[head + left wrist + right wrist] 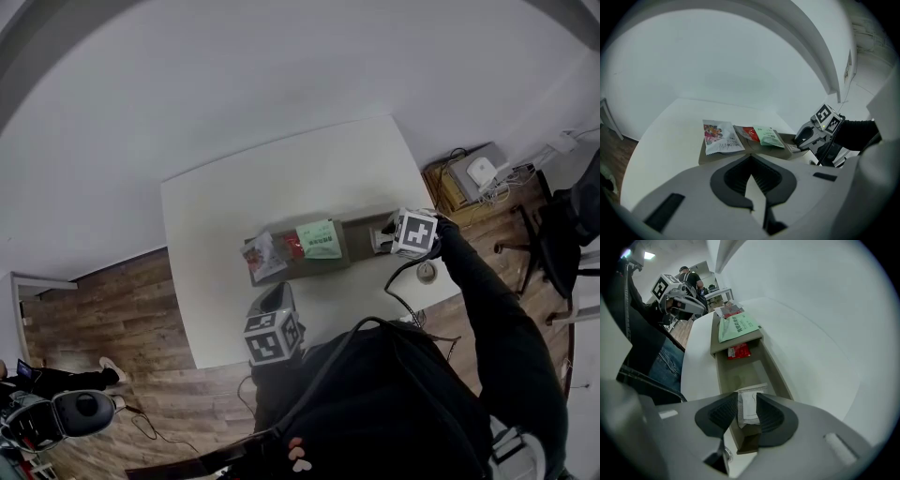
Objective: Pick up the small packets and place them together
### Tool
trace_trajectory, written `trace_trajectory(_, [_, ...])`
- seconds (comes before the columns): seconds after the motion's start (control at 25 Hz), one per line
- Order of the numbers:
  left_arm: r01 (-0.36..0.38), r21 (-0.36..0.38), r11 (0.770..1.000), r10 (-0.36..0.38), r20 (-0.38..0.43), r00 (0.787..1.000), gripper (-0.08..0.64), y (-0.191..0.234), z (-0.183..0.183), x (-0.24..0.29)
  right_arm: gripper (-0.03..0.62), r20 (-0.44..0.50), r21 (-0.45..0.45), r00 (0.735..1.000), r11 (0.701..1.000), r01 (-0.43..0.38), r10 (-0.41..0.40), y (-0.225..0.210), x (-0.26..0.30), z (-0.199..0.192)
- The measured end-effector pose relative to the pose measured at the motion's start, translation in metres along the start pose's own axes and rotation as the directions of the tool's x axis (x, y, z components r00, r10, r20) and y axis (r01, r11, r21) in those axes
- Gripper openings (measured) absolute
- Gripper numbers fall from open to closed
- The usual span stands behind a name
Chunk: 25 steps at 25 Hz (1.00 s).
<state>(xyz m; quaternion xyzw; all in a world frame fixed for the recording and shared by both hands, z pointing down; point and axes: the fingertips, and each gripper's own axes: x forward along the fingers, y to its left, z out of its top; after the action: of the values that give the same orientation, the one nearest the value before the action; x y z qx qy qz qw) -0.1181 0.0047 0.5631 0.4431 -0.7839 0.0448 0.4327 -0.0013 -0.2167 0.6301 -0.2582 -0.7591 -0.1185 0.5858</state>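
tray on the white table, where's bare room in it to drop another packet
The grey-brown tray has bare floor between the small red packet and the white packet between the right tongs. Its other end is crowded: the red, a pale green packet and a printed white packet bunch together. The white table beyond is bare.

Four packets were on view: one white packet with bright print (719,137), one red packet (749,133), one green packet (769,137) and, at the right end, one small plain white packet (749,411). There was one long tray (740,373) and one white table (281,178). There were two grippers, the left gripper (750,159) and the right gripper (747,401), and one office chair (553,234) at the far right.
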Motion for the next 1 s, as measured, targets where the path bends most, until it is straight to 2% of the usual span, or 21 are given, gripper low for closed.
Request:
trace_trajectory(0.24, [-0.011,-0.008,1.000,0.011,-0.002,1.000,-0.002,0.004,-0.004,-0.001,0.120,-0.111,0.008,0.994,1.000,-0.024,0.024,0.003,0.012,-0.014])
trace_trajectory(0.48, [-0.017,-0.012,1.000,0.017,-0.003,1.000,-0.002,0.006,-0.005,-0.003,0.120,-0.168,0.019,0.985,0.999,-0.039,0.042,0.005,0.022,-0.024])
trace_trajectory(0.76, [-0.017,-0.014,1.000,0.017,-0.007,1.000,-0.002,0.008,-0.001,-0.001,0.117,-0.183,0.023,0.982,0.999,-0.040,0.044,0.001,0.025,-0.024])
trace_trajectory(1.0, [-0.014,-0.015,1.000,0.014,-0.002,1.000,-0.002,0.008,-0.002,-0.002,0.086,-0.145,-0.041,0.989,0.999,-0.016,0.010,-0.002,0.024,-0.012])
